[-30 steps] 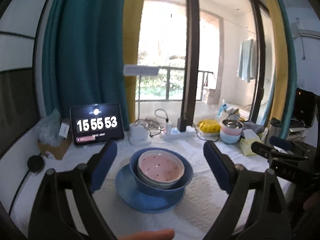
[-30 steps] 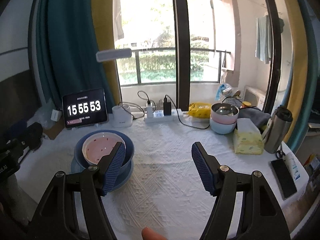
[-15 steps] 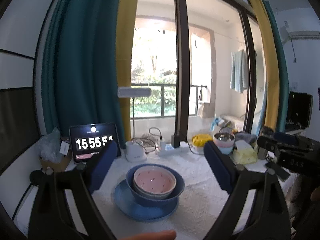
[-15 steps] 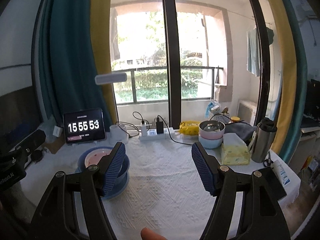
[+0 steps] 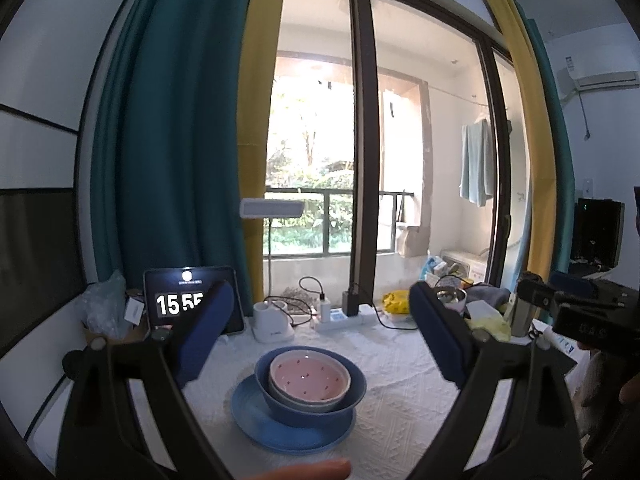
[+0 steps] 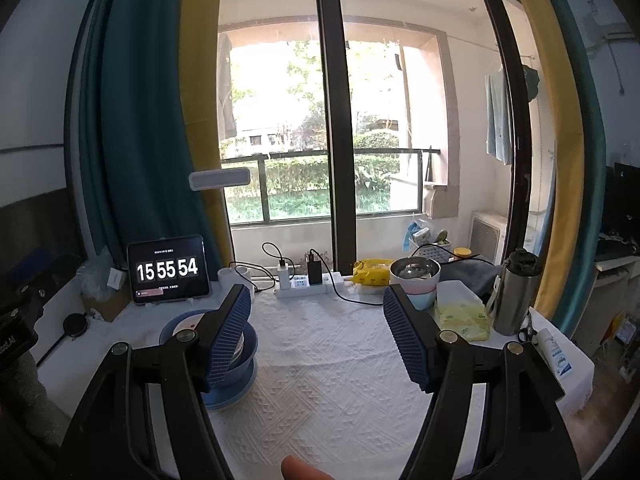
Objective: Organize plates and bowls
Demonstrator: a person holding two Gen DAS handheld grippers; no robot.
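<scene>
— Left wrist view: left gripper (image 5: pixel 322 334) raised above the surface (image 5: pixel 400 412), fingers (image 5: pixel 204 332) spread wide, gripping nothing. Straight ahead and below, between the fingers, 1 stack: pink bowl (image 5: pixel 309 376) nested in blue bowl (image 5: pixel 312 394), sitting on blue plate (image 5: pixel 280 424).

— And on the other side?

— Right gripper (image 6: pixel 316 334) likewise wide, empty, held over the white cloth (image 6: pixel 328 380). Same stack at lower left, partly hidden behind its left finger (image 6: pixel 230 332): blue bowl (image 6: pixel 248 350) rim and blue plate (image 6: pixel 232 396) edge peeking out.

— Anything else at the back?

— Tablet clock (image 6: pixel 168 276) reading 15 55 54, power strip (image 6: pixel 308 282), 2nd bowl stack (image 6: pixel 416 280) with steel on top, tissue pack (image 6: pixel 462 312), steel flask (image 6: pixel 516 292). Fingertip (image 6: pixel 300 468) showing at bottom edge.
</scene>
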